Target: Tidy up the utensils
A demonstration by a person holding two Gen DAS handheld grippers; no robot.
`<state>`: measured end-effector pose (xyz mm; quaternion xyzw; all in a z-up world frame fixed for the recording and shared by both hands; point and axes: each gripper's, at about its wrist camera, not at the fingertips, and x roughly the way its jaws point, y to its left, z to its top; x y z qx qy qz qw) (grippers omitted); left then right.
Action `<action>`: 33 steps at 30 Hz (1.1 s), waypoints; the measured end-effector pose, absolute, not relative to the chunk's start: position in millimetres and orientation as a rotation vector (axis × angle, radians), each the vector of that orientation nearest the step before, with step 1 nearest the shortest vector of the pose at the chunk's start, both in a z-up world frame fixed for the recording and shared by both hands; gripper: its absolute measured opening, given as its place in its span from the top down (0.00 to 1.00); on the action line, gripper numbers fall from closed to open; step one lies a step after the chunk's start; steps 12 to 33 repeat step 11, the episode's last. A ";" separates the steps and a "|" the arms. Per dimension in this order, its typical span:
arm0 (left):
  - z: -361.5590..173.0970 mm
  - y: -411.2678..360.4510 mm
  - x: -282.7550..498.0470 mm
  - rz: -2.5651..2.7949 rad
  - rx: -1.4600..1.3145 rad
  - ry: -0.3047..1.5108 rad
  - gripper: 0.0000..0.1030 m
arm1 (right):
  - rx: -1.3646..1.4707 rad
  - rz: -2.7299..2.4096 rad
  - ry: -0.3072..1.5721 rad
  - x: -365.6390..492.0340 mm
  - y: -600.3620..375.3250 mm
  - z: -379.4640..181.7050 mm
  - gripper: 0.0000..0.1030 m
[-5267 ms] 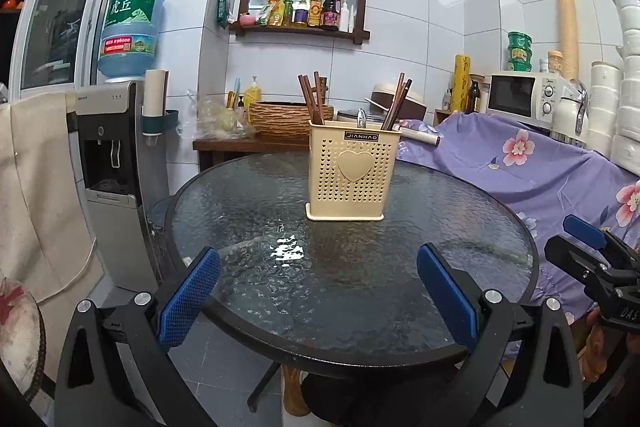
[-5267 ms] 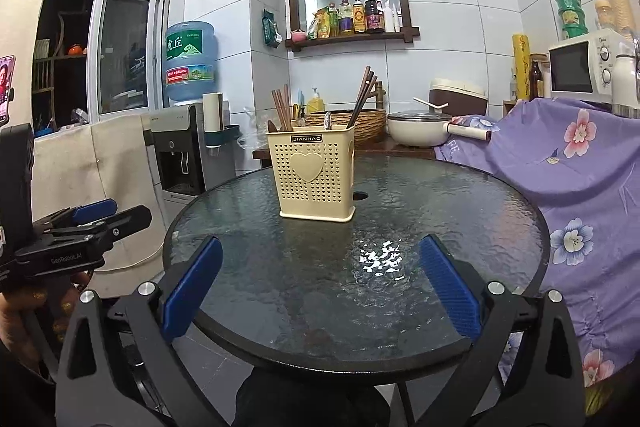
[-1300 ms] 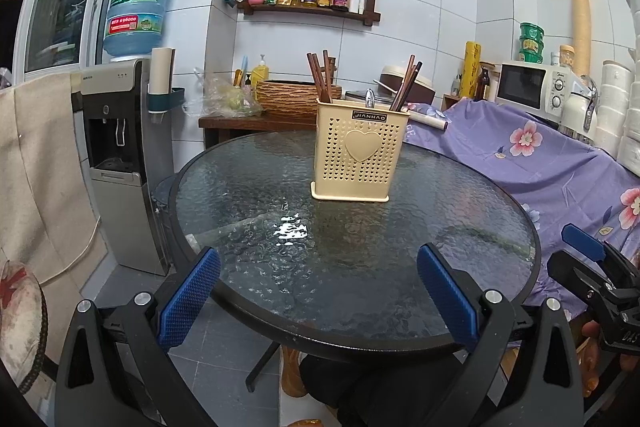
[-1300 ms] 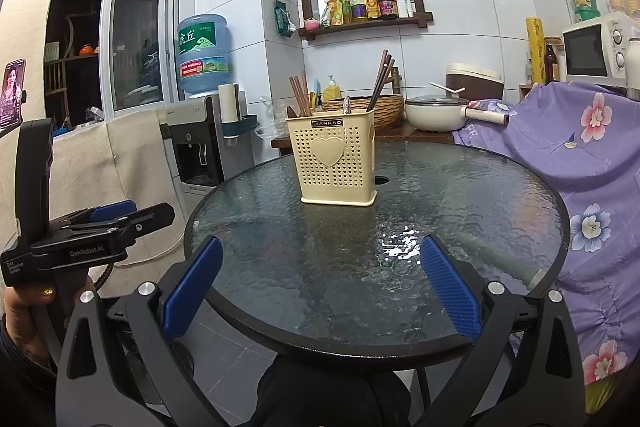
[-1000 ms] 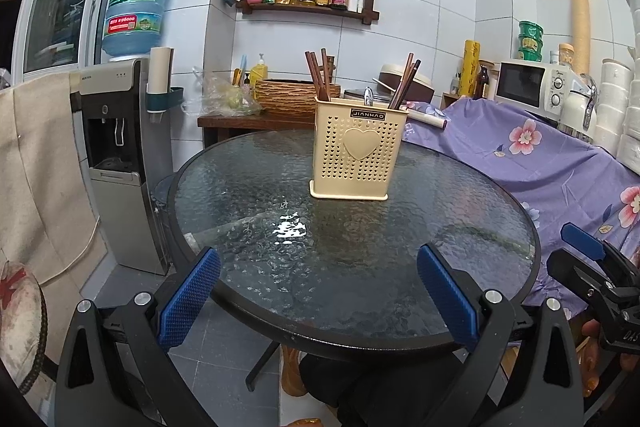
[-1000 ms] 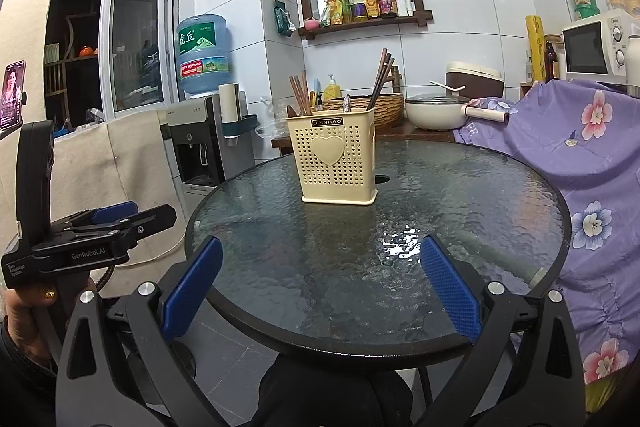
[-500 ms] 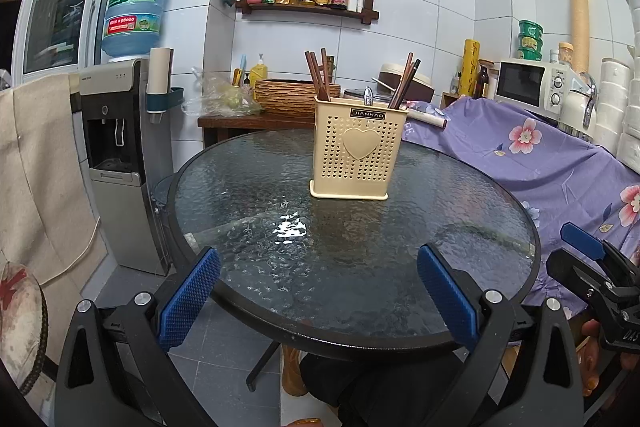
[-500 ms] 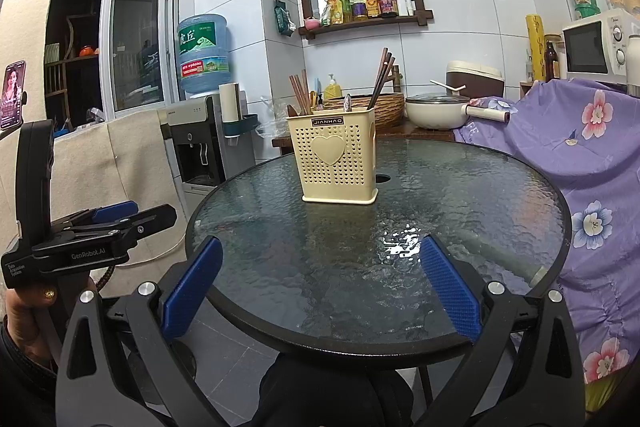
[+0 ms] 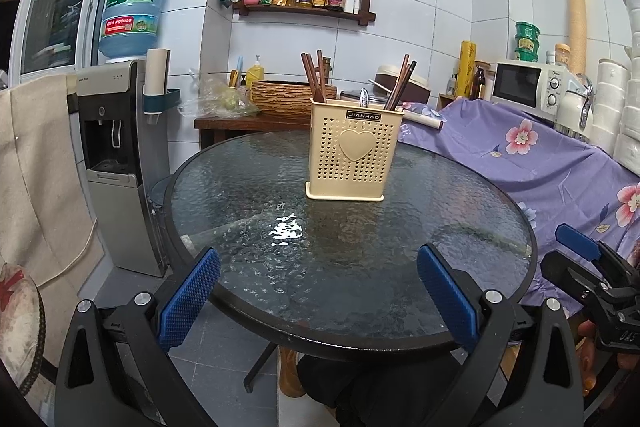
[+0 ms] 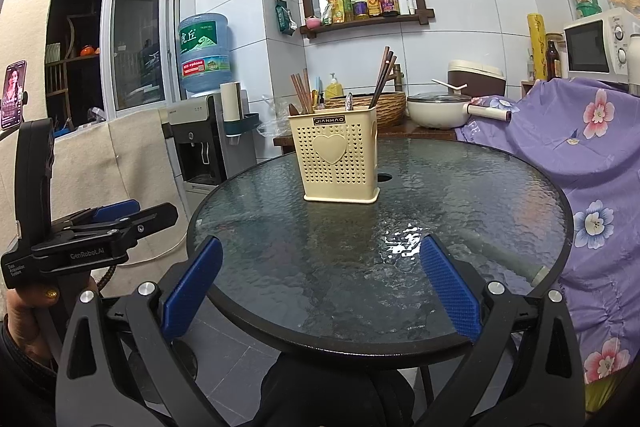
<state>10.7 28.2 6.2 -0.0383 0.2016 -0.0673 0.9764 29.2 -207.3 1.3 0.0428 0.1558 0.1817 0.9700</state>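
The cream utensil holder, with chopsticks and a spoon sorted into compartments, is seen upright near the middle of the glass tabletop, while both the left gripper and right gripper are held back at the near rim, jaws apart and empty, presumably for a clear approach.

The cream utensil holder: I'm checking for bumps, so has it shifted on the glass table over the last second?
No. The utensil holder stands beside the same hole in the glass table, a match with a second ago.
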 end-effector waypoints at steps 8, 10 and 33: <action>8.5 30.6 12.0 -0.119 -0.065 0.411 0.06 | 0.087 0.370 0.316 29.1 -206.9 -0.8 0.06; 8.3 30.5 12.4 -0.122 -0.066 0.414 0.06 | 0.087 0.370 0.317 28.9 -206.1 -1.1 0.06; 8.0 29.7 12.6 -0.123 -0.066 0.415 0.06 | 0.088 0.371 0.318 29.5 -206.2 -1.1 0.06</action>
